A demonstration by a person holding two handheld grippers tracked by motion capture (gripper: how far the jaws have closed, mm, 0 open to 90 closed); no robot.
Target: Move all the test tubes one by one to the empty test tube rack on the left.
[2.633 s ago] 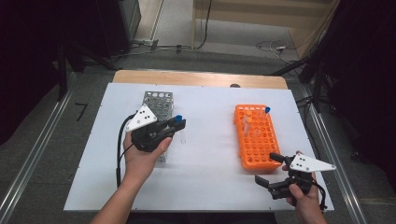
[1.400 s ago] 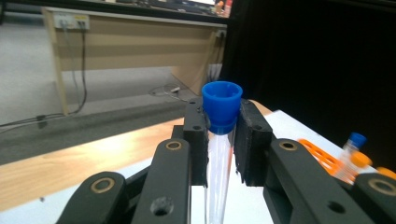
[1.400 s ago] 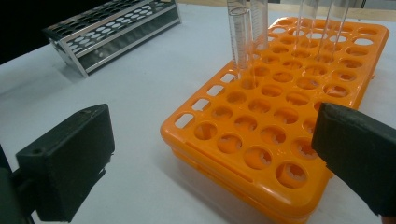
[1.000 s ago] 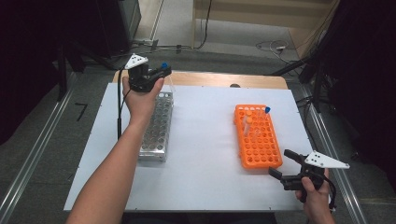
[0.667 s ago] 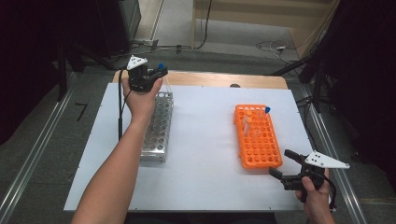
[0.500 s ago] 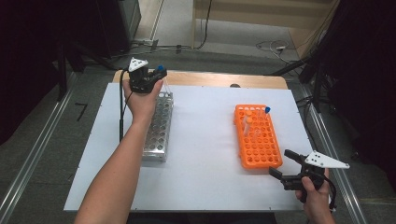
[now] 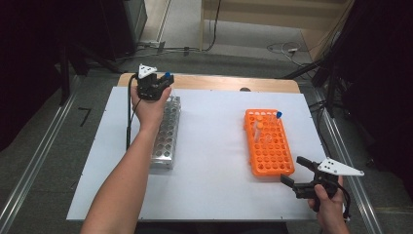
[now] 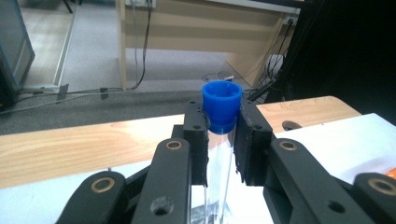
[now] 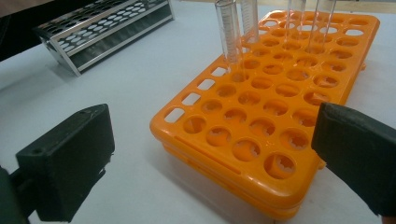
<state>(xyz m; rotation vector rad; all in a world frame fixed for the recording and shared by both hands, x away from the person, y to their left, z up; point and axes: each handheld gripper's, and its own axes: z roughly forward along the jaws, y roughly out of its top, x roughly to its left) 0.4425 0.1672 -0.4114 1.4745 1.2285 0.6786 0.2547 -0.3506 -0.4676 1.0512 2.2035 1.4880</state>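
We're watching the left gripper [image 8: 219,140] clamping a clear blue-capped tube [image 8: 221,105] upright over the metal rack's [image 7: 165,134] far end, while the right gripper [image 9: 210,154] is gaping wide beside the orange rack [image 9: 280,93].

Between the metal rack [image 7: 165,134] and the orange rack [image 7: 269,142] the white table [image 7: 214,146] lies open; upright tubes [image 9: 229,35] block the orange rack's far end.

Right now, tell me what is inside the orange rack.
The orange rack holds a few clear tubes standing in its far rows, one with a blue cap. The near holes are empty. Their exact number is hard to tell.
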